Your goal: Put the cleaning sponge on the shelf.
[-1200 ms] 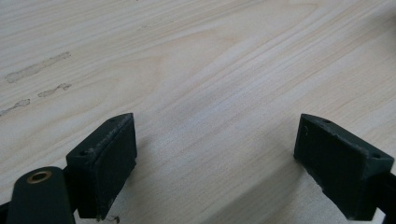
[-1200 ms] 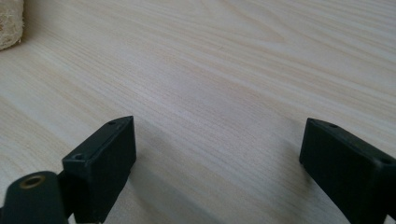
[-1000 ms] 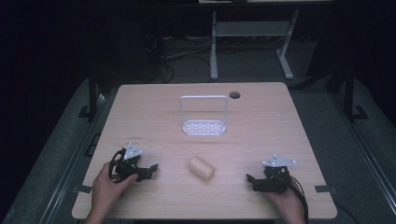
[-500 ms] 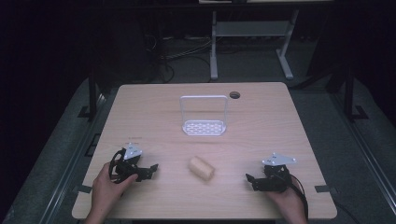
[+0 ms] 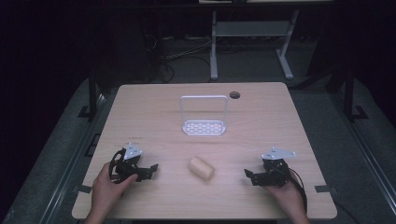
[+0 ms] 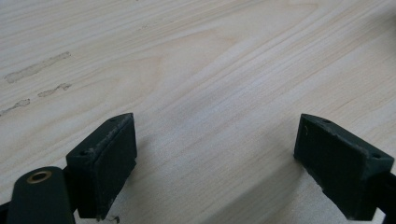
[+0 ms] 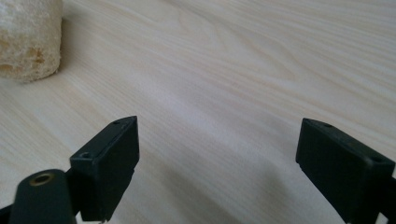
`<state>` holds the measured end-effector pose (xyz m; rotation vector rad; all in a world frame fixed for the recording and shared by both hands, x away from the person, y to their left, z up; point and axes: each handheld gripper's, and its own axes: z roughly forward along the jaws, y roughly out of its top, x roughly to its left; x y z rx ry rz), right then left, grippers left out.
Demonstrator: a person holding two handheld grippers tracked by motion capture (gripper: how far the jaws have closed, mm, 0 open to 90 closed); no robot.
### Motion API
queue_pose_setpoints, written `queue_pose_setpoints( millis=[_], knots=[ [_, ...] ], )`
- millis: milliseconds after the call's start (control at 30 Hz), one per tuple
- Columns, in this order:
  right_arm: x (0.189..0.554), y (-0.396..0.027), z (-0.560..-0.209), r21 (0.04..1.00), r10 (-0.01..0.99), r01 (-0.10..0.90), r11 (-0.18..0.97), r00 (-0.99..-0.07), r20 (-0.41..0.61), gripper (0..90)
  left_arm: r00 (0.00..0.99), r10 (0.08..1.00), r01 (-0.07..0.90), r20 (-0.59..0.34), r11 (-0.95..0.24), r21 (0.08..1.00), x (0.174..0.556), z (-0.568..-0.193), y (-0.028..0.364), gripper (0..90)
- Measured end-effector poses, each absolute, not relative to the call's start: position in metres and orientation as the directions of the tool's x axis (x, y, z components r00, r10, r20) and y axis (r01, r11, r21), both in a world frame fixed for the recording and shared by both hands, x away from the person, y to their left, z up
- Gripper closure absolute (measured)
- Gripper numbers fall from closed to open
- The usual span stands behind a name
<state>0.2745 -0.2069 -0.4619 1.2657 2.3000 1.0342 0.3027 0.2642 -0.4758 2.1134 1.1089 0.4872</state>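
A pale, rough cylinder-shaped piece (image 5: 201, 168) lies on its side near the front middle of the wooden table (image 5: 261, 121); its end shows at the top left of the right gripper view (image 7: 28, 39). My left gripper (image 5: 149, 170) rests on the table to its left, jaws open with bare wood between them (image 6: 215, 158). To the right of the piece my right gripper (image 5: 249, 175) sits low on the table, pointing toward it, jaws open and empty (image 7: 217, 161). A hand holds each gripper.
A small white wire rack (image 5: 203, 116) with a perforated base stands upright at the table's middle, beyond the piece. A round cable hole (image 5: 234, 95) lies at the back edge. Dark floor and a metal stand frame (image 5: 247, 37) lie beyond the table.
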Motion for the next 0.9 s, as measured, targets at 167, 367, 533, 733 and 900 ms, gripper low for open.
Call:
queue_pose_setpoints(
  millis=[167,367,533,733,900],
  knots=[
    [0.279,-0.206,-0.457,0.724,0.823,0.594,0.350,-0.564,0.065,13.3,0.565,0.825,0.566,0.010,-0.396,0.723,0.303,-0.476,0.264,12.5],
    [0.283,-0.202,-0.455,0.720,0.815,0.596,0.356,-0.574,0.072,13.3,0.565,0.825,0.566,0.010,-0.396,0.723,0.303,-0.476,0.264,12.5],
    [0.288,-0.199,-0.454,0.721,0.808,0.594,0.357,-0.583,0.081,13.3,0.564,0.825,0.566,0.010,-0.396,0.723,0.303,-0.476,0.264,12.5],
    [0.295,-0.196,-0.450,0.723,0.801,0.591,0.359,-0.593,0.087,13.3,0.565,0.825,0.566,0.011,-0.396,0.723,0.303,-0.476,0.264,12.6],
    [0.300,-0.192,-0.450,0.719,0.793,0.592,0.364,-0.601,0.094,13.2,0.564,0.825,0.566,0.010,-0.396,0.723,0.303,-0.476,0.264,12.5]
  ],
)
